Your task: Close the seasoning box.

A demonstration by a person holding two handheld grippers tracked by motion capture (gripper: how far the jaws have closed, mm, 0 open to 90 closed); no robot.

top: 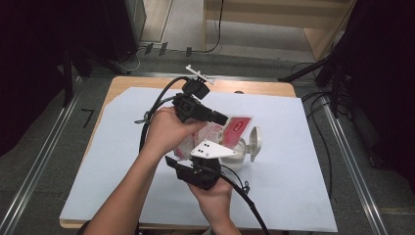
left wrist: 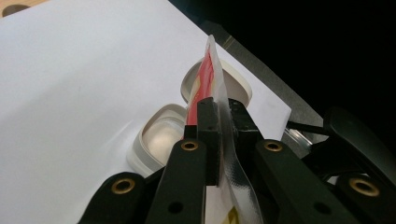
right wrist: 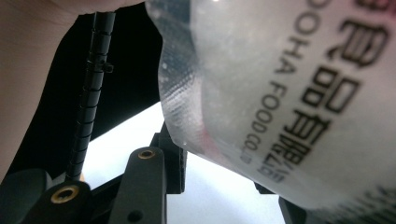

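Food pouch (left wrist: 215, 79) between both tools' jaws

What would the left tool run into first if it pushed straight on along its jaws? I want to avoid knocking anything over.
Probably the open white plastic container on the white sheet, just beyond the left tool, which is shut on the red and clear plastic pouch. Depth is unclear.

A wooden table (top: 122, 84) carries a white sheet (top: 293, 171), on which an open white container (top: 244, 159) rests.
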